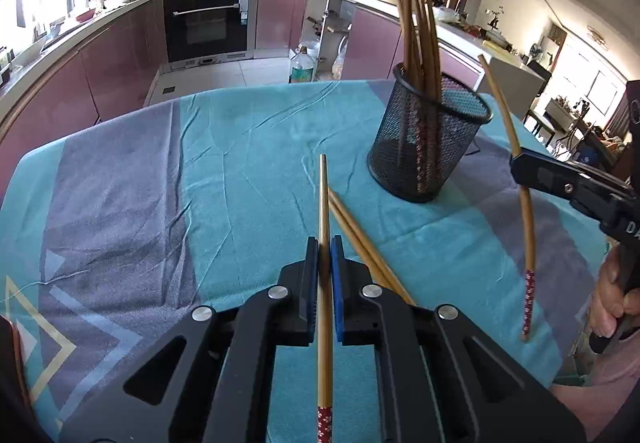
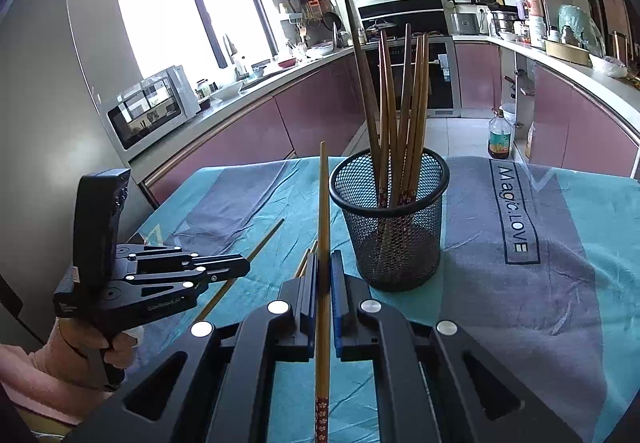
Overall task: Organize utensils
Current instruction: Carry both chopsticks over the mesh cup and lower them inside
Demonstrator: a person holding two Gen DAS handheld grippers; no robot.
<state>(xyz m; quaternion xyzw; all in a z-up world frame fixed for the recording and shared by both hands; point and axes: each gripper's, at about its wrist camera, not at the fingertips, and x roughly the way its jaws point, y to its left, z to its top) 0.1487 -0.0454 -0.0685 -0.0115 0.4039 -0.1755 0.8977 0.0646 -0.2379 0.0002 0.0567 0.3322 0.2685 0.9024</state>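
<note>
Left gripper (image 1: 324, 255) pinching chopstick (image 1: 323, 203) mid-shaft, frame centre; right gripper (image 2: 324, 271) likewise clamps another chopstick (image 2: 323, 203). Light, stiff, slippery: grip mid-length.

A wrinkled teal and grey cloth (image 1: 248, 147) with a soft matt weave covers the table. The round black wire-mesh cup (image 1: 430, 139) is perforated metal with a smooth rim. The slim tan chopsticks (image 1: 416, 27) in it look like smooth wood or bamboo, and the chopstick (image 1: 325, 303) between blue pads ends in a red floral-patterned wrap. The black left gripper (image 1: 325, 255) looks like matt plastic with shiny round metal fasteners. Mauve cabinet fronts (image 1: 120, 59) look glossy.
</note>
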